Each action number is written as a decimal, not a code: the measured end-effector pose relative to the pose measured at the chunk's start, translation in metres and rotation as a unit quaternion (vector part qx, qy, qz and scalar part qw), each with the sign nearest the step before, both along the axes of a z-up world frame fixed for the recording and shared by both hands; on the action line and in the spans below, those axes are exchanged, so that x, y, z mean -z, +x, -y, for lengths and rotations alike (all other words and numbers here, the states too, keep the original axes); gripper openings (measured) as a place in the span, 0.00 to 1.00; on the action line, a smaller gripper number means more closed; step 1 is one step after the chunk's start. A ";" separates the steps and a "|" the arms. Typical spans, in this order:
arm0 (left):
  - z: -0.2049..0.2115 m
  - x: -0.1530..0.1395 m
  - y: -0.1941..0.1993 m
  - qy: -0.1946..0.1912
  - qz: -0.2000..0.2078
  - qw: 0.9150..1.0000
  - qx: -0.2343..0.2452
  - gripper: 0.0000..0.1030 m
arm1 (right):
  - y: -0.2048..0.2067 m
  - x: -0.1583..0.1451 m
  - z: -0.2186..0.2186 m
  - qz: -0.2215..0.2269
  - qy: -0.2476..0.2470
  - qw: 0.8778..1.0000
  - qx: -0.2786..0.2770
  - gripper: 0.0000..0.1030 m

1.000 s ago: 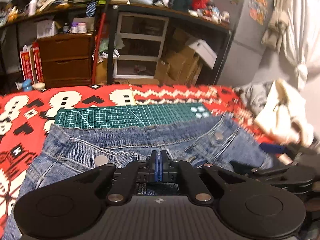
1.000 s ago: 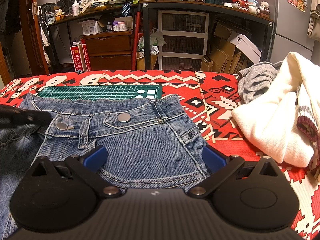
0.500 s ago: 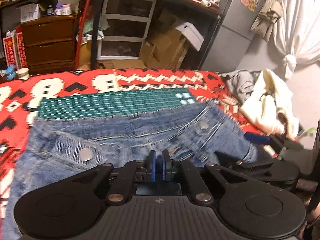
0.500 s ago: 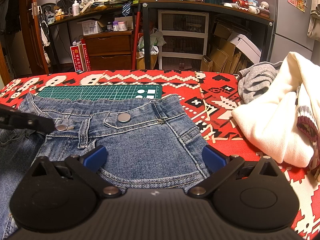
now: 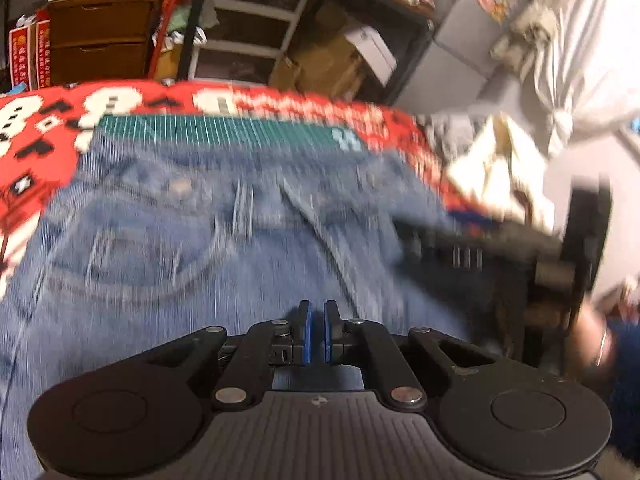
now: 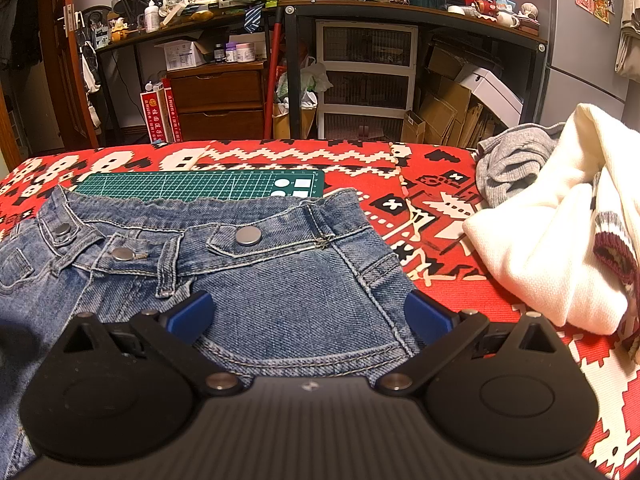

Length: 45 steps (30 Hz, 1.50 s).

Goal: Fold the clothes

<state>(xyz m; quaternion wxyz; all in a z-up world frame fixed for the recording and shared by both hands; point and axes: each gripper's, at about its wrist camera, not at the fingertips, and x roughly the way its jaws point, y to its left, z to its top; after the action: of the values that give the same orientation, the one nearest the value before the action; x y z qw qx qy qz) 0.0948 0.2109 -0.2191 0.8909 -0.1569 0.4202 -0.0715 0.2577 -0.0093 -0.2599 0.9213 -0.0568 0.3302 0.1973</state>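
Note:
A pair of blue jeans (image 6: 280,280) lies flat on the red patterned blanket (image 6: 420,160), waistband toward the far side. My right gripper (image 6: 307,316) stands open low over the right hip pocket, a blue pad on either side and nothing between them. The left wrist view is motion-blurred. In it my left gripper (image 5: 318,330) hangs above the jeans (image 5: 200,240) near the fly, pads almost together with only a thin slit and no cloth in them. The right gripper's black body (image 5: 500,248) shows as a blur at the right.
A green cutting mat (image 6: 200,188) lies just beyond the waistband. A cream sweater (image 6: 560,240) and a grey garment (image 6: 508,168) are heaped at the right. Beyond the bed edge stand a wooden drawer unit (image 6: 218,100), shelving and cardboard boxes (image 6: 448,112).
My left gripper has loosened from tightly shut to a thin slit and pulled up and back from the waistband, so more denim shows under it. The right gripper has stayed put.

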 end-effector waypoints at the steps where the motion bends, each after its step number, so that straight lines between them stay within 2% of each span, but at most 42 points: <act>1: 0.001 0.001 -0.008 0.001 0.005 1.000 0.001 0.05 | 0.000 0.000 0.000 0.000 0.000 1.000 0.000 1.00; 9: -0.004 0.001 -0.084 -0.021 -0.013 1.000 -0.015 0.05 | 0.000 0.000 0.000 0.000 -0.001 1.000 0.000 1.00; 12: -0.007 -0.002 -0.106 -0.028 -0.030 0.999 -0.030 0.05 | 0.000 0.000 -0.001 0.000 -0.003 1.000 0.000 1.00; 16: -0.008 -0.012 -0.124 -0.028 -0.026 0.998 -0.049 0.05 | 0.001 -0.002 0.000 -0.008 -0.005 1.000 -0.007 1.00; 18: -0.007 -0.015 -0.131 -0.027 -0.026 0.998 -0.049 0.05 | 0.001 -0.011 0.003 -0.023 -0.006 1.000 -0.010 1.00; 22: -0.003 -0.021 -0.143 -0.017 -0.028 0.999 -0.040 0.05 | -0.023 -0.040 0.014 -0.022 -0.001 1.000 -0.023 0.98; 24: 0.000 -0.017 -0.147 -0.002 -0.039 0.999 -0.039 0.05 | -0.045 -0.049 0.017 -0.023 -0.018 0.999 -0.042 0.87; 28: 0.002 -0.011 -0.154 0.000 -0.054 0.998 -0.045 0.02 | -0.093 -0.055 0.027 -0.046 -0.038 0.995 -0.078 0.72; 30: 0.004 -0.011 -0.159 0.008 -0.054 0.998 -0.042 0.02 | -0.116 -0.054 0.033 -0.065 -0.039 0.993 -0.088 0.55; 33: 0.006 -0.012 -0.164 0.013 -0.060 0.997 -0.042 0.02 | -0.147 -0.052 0.040 -0.089 -0.043 0.990 -0.098 0.37; 38: 0.005 -0.011 -0.175 0.002 -0.069 0.996 -0.049 0.03 | -0.190 -0.049 0.052 -0.120 -0.060 0.983 -0.122 0.25; 45: 0.004 -0.007 -0.190 -0.012 -0.075 0.995 -0.068 0.02 | -0.222 -0.049 0.081 -0.149 -0.061 0.981 -0.107 0.23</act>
<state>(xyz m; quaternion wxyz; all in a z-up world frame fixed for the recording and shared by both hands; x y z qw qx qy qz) -0.0949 0.2070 -0.2121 0.8579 -0.2005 0.4731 -0.0037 0.0359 -0.0900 -0.2113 0.8301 -0.1183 0.4671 0.2808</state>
